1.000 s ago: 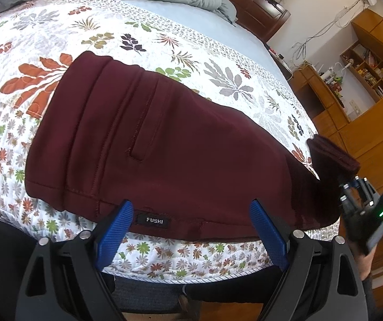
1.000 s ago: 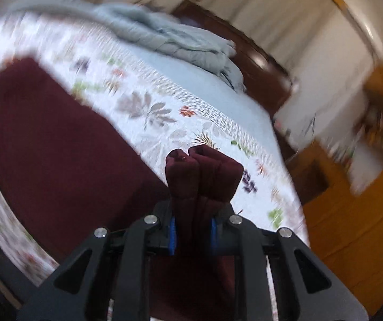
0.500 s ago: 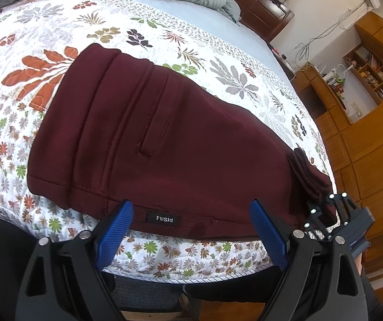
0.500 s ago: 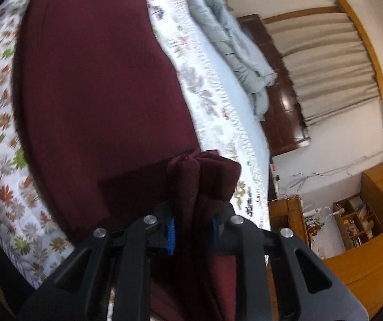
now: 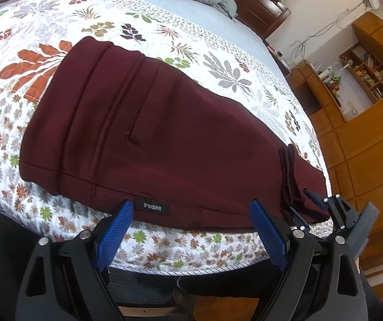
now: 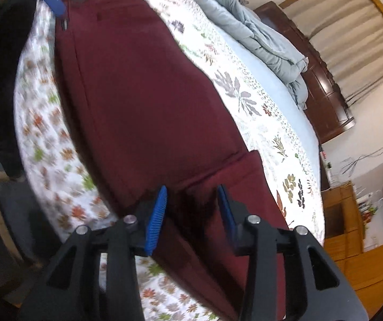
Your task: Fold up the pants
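Dark maroon pants [image 5: 164, 139] lie folded lengthwise on the flowered quilt [image 5: 44, 21], waistband at the left, a black label [image 5: 152, 206] at the near edge. My left gripper [image 5: 191, 211] is open and empty, just off the near edge by the label. My right gripper [image 6: 191, 200] is open over the pants [image 6: 143, 101], with the leg end [image 6: 234, 176] lying folded back on them in front of its fingers. The right gripper also shows in the left wrist view [image 5: 302, 203] beside the cuffs [image 5: 289, 179].
A grey-blue duvet [image 6: 258, 34] is heaped at the far side of the bed by a dark wooden headboard [image 6: 322, 85]. Wooden cabinets and shelves [image 5: 365, 61] stand to the right. The bed's near edge [image 5: 191, 264] is below the grippers.
My right gripper was shut on the bunched leg cuffs and carried them down onto the pants; now it has opened and let them go. My left gripper stayed open and drew slightly nearer.
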`<state>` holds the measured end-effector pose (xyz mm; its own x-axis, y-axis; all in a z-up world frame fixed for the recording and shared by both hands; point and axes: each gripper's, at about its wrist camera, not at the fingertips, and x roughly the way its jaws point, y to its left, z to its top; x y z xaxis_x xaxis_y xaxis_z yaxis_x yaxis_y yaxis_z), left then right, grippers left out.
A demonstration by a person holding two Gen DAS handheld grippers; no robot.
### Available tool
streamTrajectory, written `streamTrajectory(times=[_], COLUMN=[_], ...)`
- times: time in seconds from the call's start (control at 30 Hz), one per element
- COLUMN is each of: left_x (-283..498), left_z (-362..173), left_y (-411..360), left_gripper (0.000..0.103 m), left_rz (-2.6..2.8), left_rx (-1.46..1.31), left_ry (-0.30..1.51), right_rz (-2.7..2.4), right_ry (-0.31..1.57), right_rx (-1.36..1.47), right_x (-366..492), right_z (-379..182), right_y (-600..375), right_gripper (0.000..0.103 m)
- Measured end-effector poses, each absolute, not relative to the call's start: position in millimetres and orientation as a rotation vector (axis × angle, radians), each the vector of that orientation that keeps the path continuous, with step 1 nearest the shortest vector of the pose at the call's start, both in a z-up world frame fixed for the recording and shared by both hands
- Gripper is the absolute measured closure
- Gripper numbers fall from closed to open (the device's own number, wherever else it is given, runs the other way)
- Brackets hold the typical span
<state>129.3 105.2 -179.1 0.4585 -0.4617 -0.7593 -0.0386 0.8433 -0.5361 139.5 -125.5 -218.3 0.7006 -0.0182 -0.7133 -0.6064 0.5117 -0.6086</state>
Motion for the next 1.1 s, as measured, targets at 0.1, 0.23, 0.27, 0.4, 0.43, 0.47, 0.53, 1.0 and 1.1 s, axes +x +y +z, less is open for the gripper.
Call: streamTrajectory(times=[0.1, 0.23, 0.27, 0.4, 0.43, 0.47, 0.53, 1.0, 1.1], left_x=[125, 120, 119, 116, 115, 115, 116, 121, 121], left_z=[-176, -178, -179, -184, -185, -186, -188, -199, -200], left_y=[101, 100, 100, 102, 104, 105, 107, 113, 112], left_gripper=[0.014, 0.014, 0.014, 0.014, 0.014, 0.014, 0.014, 0.014, 0.014], left_rz=[-0.291, -0.301, -0.305, -0.319, -0.323, -0.326, -0.335, -0.349, -0.343], left_rx=[-0.524, -0.545, -0.547, -0.574, -0.582, -0.586, -0.590, -0.602, -0.600], left_ry=[1.070, 1.066, 1.064, 1.068, 1.070, 1.071, 1.073, 1.104, 1.109], right_rz=[0.408, 0.462, 0.416, 0.414, 0.402, 0.391, 0.374, 0.319, 0.329], right_ry=[0.729, 0.927, 0.905, 0.832, 0.796, 0.769, 0.742, 0.719, 0.626], right_rx=[-0.914, -0.563, -0.605, -0.821, -0.910, -0.975, -1.067, -1.083, -1.072], right_x=[140, 169, 169, 149, 141, 136, 131, 143, 127], right_z=[-196, -173, -173, -190, -198, -205, -220, -234, -214], right_y=[-131, -158, -157, -133, -126, -123, -120, -122, -119], right_gripper=[0.046, 0.037, 0.037, 0.037, 0.037, 0.037, 0.037, 0.082, 0.082])
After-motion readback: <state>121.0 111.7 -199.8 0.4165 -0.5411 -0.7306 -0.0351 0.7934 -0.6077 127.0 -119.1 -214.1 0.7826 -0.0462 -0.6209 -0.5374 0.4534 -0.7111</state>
